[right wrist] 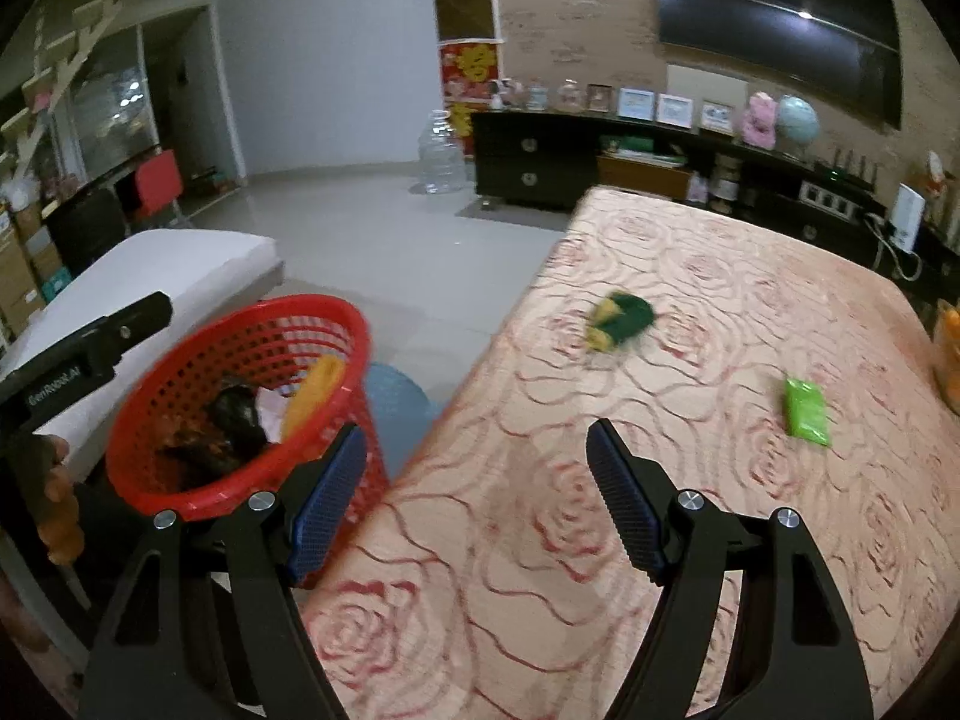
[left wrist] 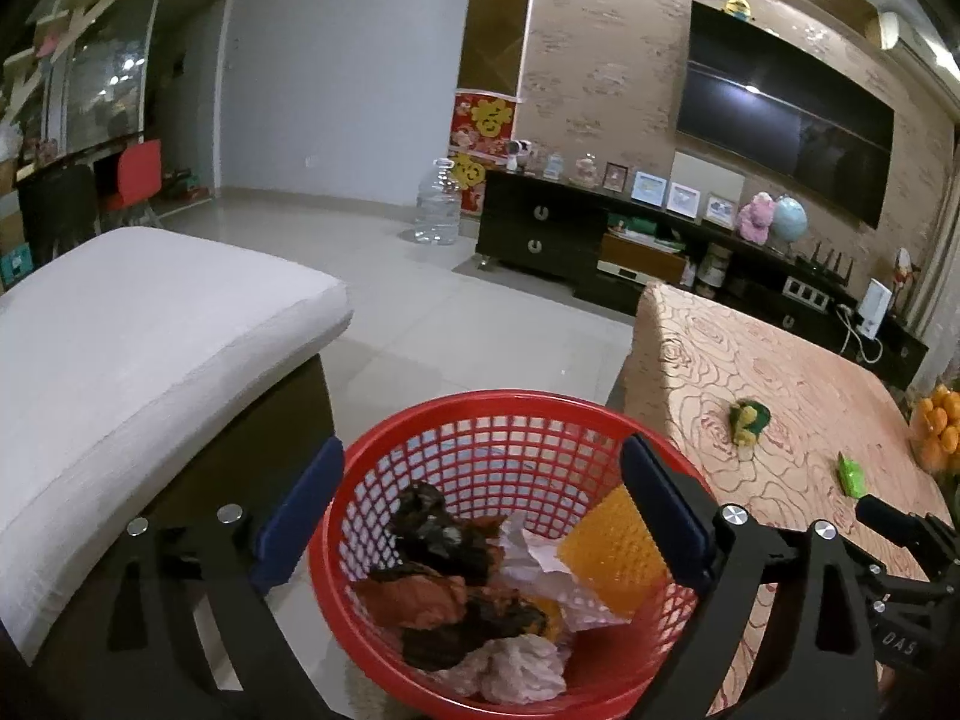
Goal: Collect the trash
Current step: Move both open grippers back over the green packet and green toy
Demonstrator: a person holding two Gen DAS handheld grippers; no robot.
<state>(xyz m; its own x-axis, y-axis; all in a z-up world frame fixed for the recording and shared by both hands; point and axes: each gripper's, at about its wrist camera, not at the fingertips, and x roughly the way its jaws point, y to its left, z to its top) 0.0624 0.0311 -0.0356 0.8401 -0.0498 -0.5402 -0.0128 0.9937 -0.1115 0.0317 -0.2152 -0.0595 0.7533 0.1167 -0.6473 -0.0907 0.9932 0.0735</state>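
Note:
A red mesh basket (left wrist: 480, 414) stands on the floor beside the table, holding several crumpled wrappers and papers (left wrist: 456, 576). My left gripper (left wrist: 480, 516) is open and empty, right above the basket. The basket also shows at the left in the right wrist view (right wrist: 180, 492). My right gripper (right wrist: 480, 504) is open and empty over the table's near edge. On the rose-patterned tablecloth (right wrist: 660, 540) lie a crumpled green-and-yellow wrapper (right wrist: 621, 318) and a flat bright green packet (right wrist: 807, 411). Both also show in the left wrist view: the wrapper (left wrist: 747, 417) and the packet (left wrist: 852, 474).
A white cushioned bench (left wrist: 138, 348) stands left of the basket. Oranges (left wrist: 939, 426) sit at the table's right edge. A dark TV cabinet (left wrist: 600, 240) with frames and toys lines the far wall. A big water bottle (left wrist: 438, 204) stands on the tiled floor.

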